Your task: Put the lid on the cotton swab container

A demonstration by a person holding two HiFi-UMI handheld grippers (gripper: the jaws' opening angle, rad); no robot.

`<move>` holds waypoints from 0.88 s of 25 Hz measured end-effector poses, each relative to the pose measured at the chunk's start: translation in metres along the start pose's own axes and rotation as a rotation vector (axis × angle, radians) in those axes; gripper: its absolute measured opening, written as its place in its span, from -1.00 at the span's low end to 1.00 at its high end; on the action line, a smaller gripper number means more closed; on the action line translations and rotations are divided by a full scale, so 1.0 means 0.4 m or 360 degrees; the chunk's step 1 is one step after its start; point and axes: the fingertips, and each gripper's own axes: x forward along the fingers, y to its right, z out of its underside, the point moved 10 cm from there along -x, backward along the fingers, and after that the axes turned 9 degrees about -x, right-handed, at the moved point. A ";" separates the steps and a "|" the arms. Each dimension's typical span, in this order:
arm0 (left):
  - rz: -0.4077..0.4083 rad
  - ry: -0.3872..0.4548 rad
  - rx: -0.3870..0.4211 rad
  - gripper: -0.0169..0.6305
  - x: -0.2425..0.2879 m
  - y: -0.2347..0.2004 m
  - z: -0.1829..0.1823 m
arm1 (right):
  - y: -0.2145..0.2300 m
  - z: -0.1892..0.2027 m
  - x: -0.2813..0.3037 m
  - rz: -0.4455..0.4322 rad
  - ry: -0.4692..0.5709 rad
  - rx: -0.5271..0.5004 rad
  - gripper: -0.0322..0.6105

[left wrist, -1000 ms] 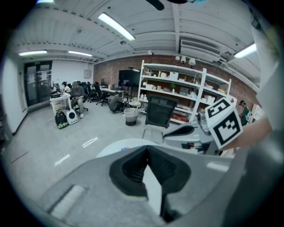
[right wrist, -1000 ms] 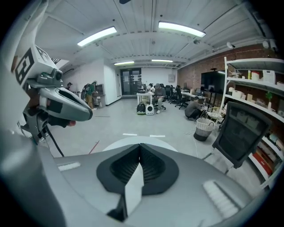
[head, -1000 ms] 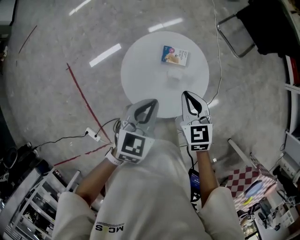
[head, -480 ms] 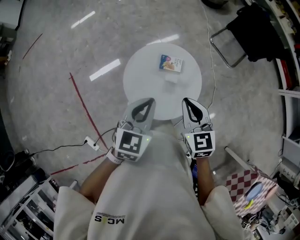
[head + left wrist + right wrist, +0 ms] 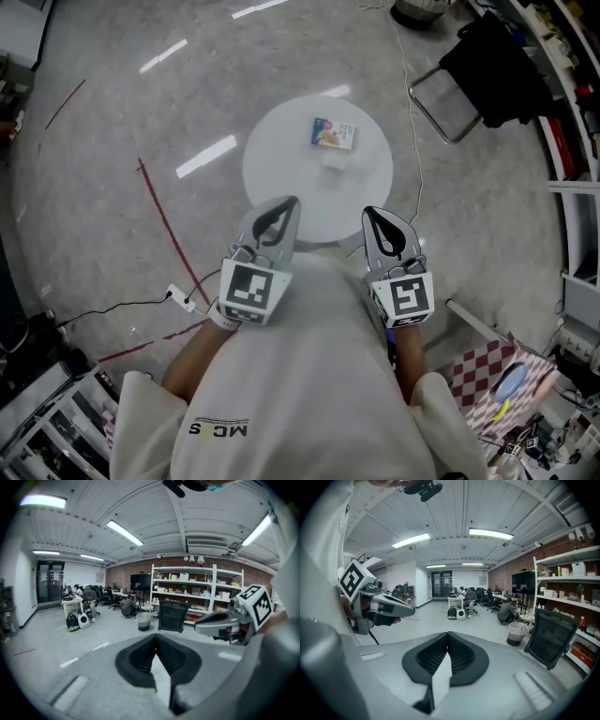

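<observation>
On the small round white table (image 5: 281,164) lie a flat pack with a colourful printed label (image 5: 334,134) and, just in front of it, a small pale clear piece (image 5: 333,161); which is the lid I cannot tell. My left gripper (image 5: 292,201) and right gripper (image 5: 368,213) are held close to my chest over the table's near edge, well short of both objects. Both are shut with nothing between the jaws. The left gripper (image 5: 155,637) and right gripper (image 5: 448,634) views look out level across the room, so the table is out of their sight.
A folding chair with black cloth (image 5: 478,66) stands beyond the table at right, with a cable (image 5: 412,141) trailing past it. Red tape (image 5: 169,230) and a power strip (image 5: 178,296) are on the floor at left. Shelving (image 5: 197,592), a black chair (image 5: 551,634) and seated people fill the room.
The table now sits farther off and looks smaller in the head view. Both grippers stay shut in front of my chest, drawn slightly back from the table.
</observation>
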 end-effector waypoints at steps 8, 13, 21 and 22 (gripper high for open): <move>0.0008 0.0033 -0.0001 -0.95 0.006 0.034 0.001 | -0.002 0.000 -0.038 0.0004 0.0068 -0.0009 -0.90; 0.0035 0.0021 0.0017 -0.95 0.022 0.061 -0.001 | 0.011 0.010 -0.048 0.0010 0.0069 0.0003 -0.90; 0.0051 0.0011 0.0016 -0.95 0.033 0.076 -0.002 | 0.026 0.013 -0.059 0.0042 0.0057 0.0018 -0.90; 0.0054 0.0010 0.0019 -0.95 0.034 0.080 -0.002 | 0.027 0.012 -0.061 0.0047 0.0054 0.0022 -0.90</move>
